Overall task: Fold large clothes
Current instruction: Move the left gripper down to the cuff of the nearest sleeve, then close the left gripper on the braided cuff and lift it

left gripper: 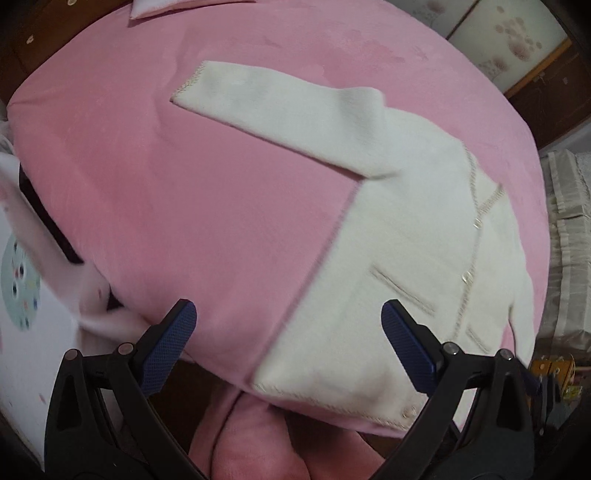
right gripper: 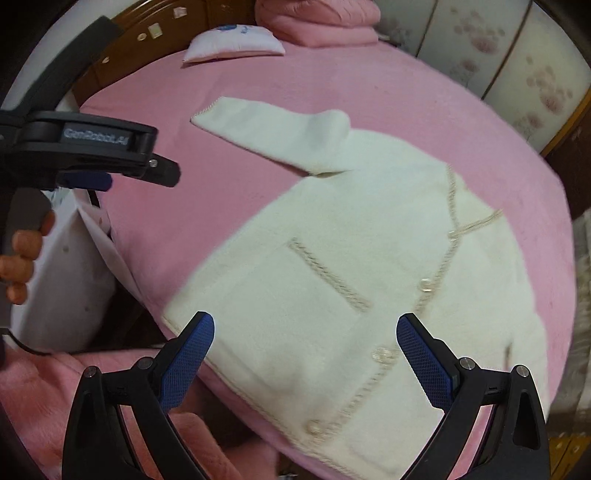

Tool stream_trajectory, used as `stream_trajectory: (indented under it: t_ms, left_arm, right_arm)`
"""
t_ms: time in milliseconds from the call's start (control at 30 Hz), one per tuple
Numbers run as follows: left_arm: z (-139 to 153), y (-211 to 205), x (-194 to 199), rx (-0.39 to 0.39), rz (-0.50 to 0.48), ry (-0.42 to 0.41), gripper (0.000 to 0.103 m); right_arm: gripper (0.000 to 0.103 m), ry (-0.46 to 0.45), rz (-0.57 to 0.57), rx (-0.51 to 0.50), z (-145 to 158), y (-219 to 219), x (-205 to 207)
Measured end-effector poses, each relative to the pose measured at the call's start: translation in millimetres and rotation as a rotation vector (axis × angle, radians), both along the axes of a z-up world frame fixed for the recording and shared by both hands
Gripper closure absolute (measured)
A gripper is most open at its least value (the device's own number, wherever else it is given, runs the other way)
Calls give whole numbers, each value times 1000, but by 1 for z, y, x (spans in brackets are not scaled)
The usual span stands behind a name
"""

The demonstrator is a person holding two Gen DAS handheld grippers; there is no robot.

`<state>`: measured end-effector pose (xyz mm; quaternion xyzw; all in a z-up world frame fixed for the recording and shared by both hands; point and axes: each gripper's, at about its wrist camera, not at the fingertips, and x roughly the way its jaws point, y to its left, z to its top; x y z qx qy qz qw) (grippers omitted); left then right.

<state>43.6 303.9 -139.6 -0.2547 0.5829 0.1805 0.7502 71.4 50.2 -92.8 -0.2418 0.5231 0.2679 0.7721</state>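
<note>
A cream jacket [right gripper: 354, 288] lay spread flat, front side up, on a bed covered by a pink blanket [left gripper: 166, 192], and everything else is placed here relative to that jacket. One sleeve [left gripper: 280, 122] stretched away from the body of the jacket toward the head of the bed, its cuff edged with pale braided trim. The same trim ran down the buttoned front and across a pocket opening [right gripper: 328, 275]. Beyond the sleeve's cuff, at the far end of the bed, sat a small white pillow [right gripper: 234, 46] and, beside it, a stack of folded pink bedding [right gripper: 321, 20].

The left gripper [left gripper: 288, 332] hung above the jacket's near hem corner, its blue-padded jaws spread wide with nothing between them. The right gripper [right gripper: 304, 347] hovered over the lower front of the jacket near the buttons, jaws likewise spread wide and empty. Whether either one touched the cloth could not be judged, as both views were blurred.

In the right wrist view, the left gripper showed off the jacket's hem side, a hand [right gripper: 22, 254] wrapped around its handle.
</note>
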Motion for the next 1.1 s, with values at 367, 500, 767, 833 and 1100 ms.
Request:
stream_trajectory:
  t_ms: [367, 500, 767, 833, 1100]
  left_arm:
    - [-100, 208, 96, -122, 387, -105, 15]
    - [-147, 277, 113, -182, 564, -116, 31]
    - [-203, 346, 114, -344, 747, -216, 37]
    - [-204, 354, 120, -351, 729, -256, 44]
    - [-205, 367, 166, -294, 553, -172, 74]
  right_arm:
    - [3, 204, -322, 102, -50, 153, 97]
    - [3, 238, -309, 64, -67, 189, 114]
    - [3, 292, -335, -18, -88, 216, 111]
    - [3, 301, -343, -41, -94, 215, 108]
    - [3, 273, -396, -54, -94, 204, 115]
